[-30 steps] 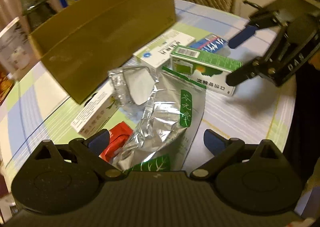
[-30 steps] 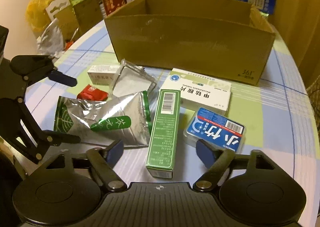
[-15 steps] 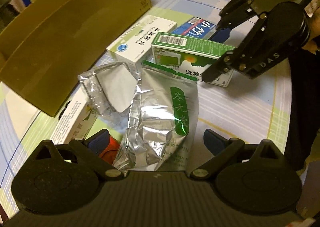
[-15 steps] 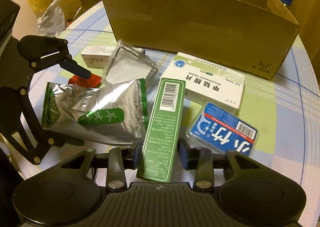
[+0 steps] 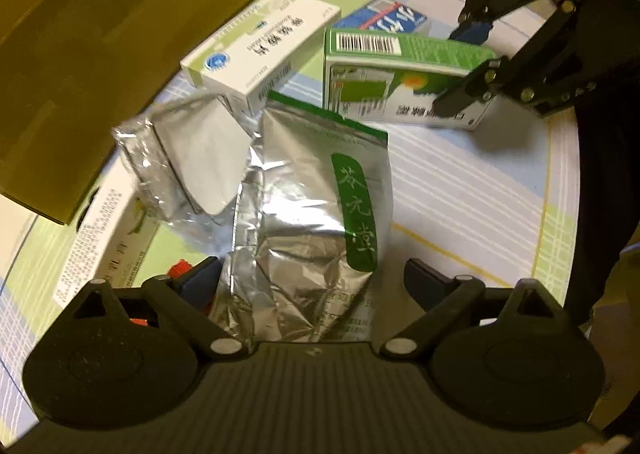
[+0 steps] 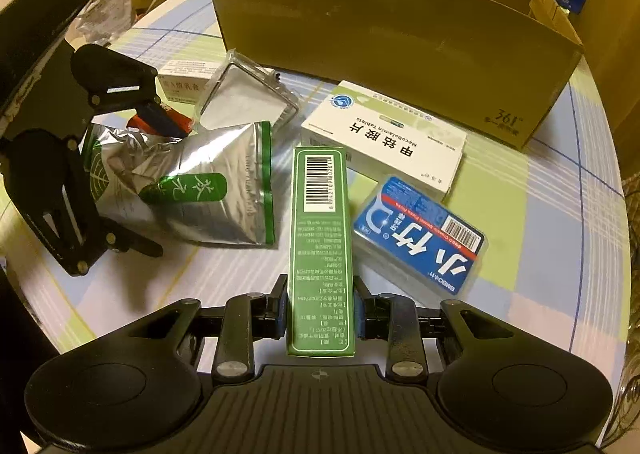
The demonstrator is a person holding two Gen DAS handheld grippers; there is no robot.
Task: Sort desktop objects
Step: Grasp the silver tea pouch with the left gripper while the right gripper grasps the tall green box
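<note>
Down on the round table, the left wrist view shows a cloth of pale blue, white and lime-green checks with thin yellow and dark lines, smooth and flat. A tall brown cardboard box with matte walls stands at the upper left. The left gripper has its jaws spread wide with nothing pressed; a crinkled silver foil pouch with a green label lies between and ahead of them. Beside it is a shiny clear-wrapped square packet, blurred. A flat white tablet box lies near the carton, and a long green box lies on its side further right, where the right gripper straddles its end. A white printed box lies at the left, partly under the carton's corner.

Seen from the right wrist, the same checked cloth curves to the table's edge; behind it are stacked cartons, a yellow bag and a blue printed box in dim warm light. The right gripper is closing, its pads against both long sides of the green box, a slim rectangular carton with a barcode. A blue-labelled clear plastic case lies just right of it, near the white tablet box. The left gripper hangs over the foil pouch. The open cardboard box stands beyond.
</note>
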